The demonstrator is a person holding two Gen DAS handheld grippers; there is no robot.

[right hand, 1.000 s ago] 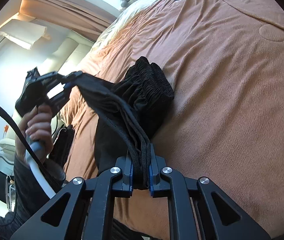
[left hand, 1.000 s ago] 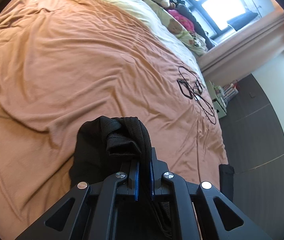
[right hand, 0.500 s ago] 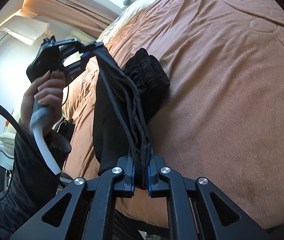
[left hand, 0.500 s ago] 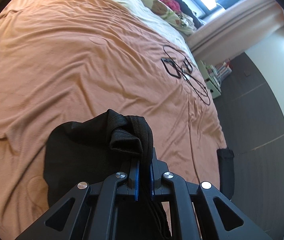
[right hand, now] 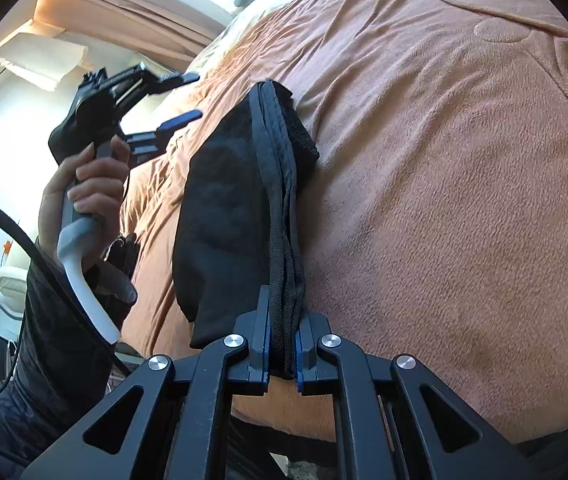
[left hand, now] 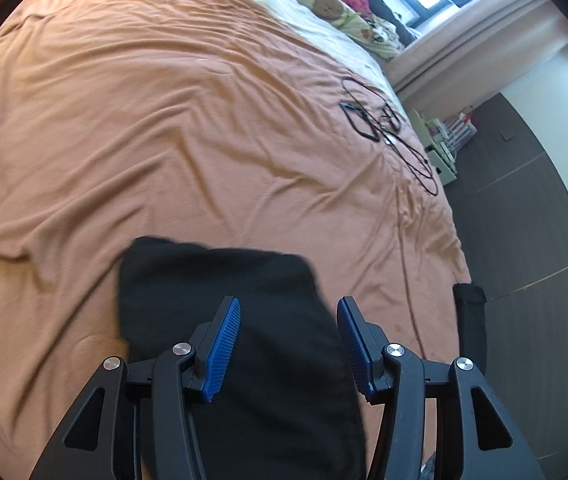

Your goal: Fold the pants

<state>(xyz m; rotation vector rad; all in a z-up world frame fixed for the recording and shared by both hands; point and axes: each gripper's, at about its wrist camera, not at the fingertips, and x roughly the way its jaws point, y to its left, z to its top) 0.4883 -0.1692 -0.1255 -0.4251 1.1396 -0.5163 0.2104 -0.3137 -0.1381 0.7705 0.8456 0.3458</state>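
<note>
Pants (left hand: 220,300) are lying folded and black on the orange bedspread (left hand: 172,128), low in the left wrist frame, their far edge running straight across just above the left gripper (left hand: 287,340). That gripper is opening, its blue pads (left hand: 224,344) standing apart over the cloth and pressing on nothing. Wide bare bedspread is stretching away above and to the left of the pants; to the right, the bed's edge is dropping to dark floor (left hand: 523,240), and a tangle of black cable (left hand: 383,128) is lying near that edge in the upper right.

In the right wrist frame the right gripper (right hand: 283,356) is clenched on the pants' bunched edge at lower centre, the cloth (right hand: 224,220) hanging away to the left of it. A hand (right hand: 84,196) is gripping the left gripper's handle at the left of the frame, well apart from the pants, with open bedspread filling the right.
</note>
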